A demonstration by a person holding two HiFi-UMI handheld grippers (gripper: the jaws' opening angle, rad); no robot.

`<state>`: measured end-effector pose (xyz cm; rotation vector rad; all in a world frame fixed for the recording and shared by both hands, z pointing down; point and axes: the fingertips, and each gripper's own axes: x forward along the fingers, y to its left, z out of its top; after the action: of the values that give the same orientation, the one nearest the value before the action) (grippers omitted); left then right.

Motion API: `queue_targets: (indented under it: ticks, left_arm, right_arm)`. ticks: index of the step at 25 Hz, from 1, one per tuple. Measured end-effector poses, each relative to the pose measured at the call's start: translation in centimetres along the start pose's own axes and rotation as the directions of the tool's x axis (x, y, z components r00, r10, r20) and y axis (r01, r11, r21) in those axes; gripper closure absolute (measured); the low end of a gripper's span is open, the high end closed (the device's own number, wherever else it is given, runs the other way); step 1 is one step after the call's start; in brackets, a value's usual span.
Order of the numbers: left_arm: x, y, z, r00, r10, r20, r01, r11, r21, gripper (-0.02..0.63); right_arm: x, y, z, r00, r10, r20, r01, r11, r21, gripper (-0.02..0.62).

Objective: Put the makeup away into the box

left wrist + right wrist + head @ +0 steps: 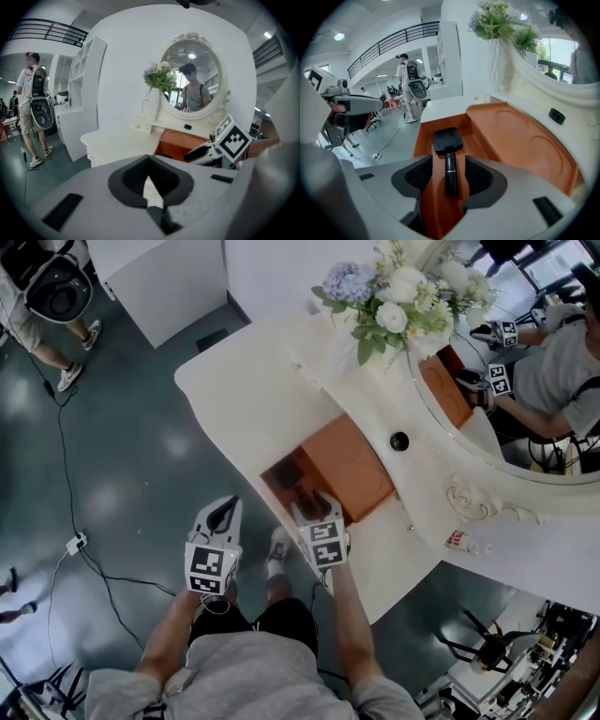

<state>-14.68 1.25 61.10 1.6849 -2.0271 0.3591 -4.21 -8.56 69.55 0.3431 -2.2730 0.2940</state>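
Right gripper apart, 1 lipstick between | 1 compact | 1 box | left gripper together

I see a black lipstick lying flat in the orange box, with a black compact at its 12 o'clock.

White vanity table, oval mirror, flower bouquet; glossy dark floor, white shelving

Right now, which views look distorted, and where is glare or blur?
Both gripper views: fisheye bending, dark rounded corners. Head view: pale glare patches on the glossy dark grey floor. Right gripper view: the slim black lipstick tube is sharp.
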Motion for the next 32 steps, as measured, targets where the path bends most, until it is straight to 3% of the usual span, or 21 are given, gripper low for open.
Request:
queue_targets:
  ticks: [10,15,20,29,32]
  left_arm:
    - [-2.3,-1.3,3.1,0.998,-0.021,0.059,0.018,0.998,0.052,0.606]
    - [-3.3,-2.8,6.9,0.989,-0.066,0.132,0.053,0.993,0.105,0.606]
    - [-4.2,-5.0,10.8,0.971,-0.137,0.197,0.106,0.981,0.163,0.606]
    - [-5.2,-10.5,15.6,0.916,-0.309,0.254,0.238,0.931,0.276,0.606]
    - [-5.2,-12.4,16.2,0.896,-0.364,0.253,0.281,0.908,0.311,0.606]
  right_arm:
    - [-4.7,0.6,2.0,0.994,-0.057,0.097,0.056,0.998,0.014,0.387]
    - [-9.2,-0.4,4.9,0.964,-0.130,0.231,0.123,0.991,0.045,0.388]
    - [-14.6,-1.1,7.3,0.914,-0.219,0.342,0.201,0.976,0.089,0.390]
    - [-24.2,-2.5,8.5,0.754,-0.422,0.504,0.368,0.906,0.208,0.496]
    - [-26.0,-2.6,7.8,0.724,-0.470,0.505,0.403,0.882,0.242,0.528]
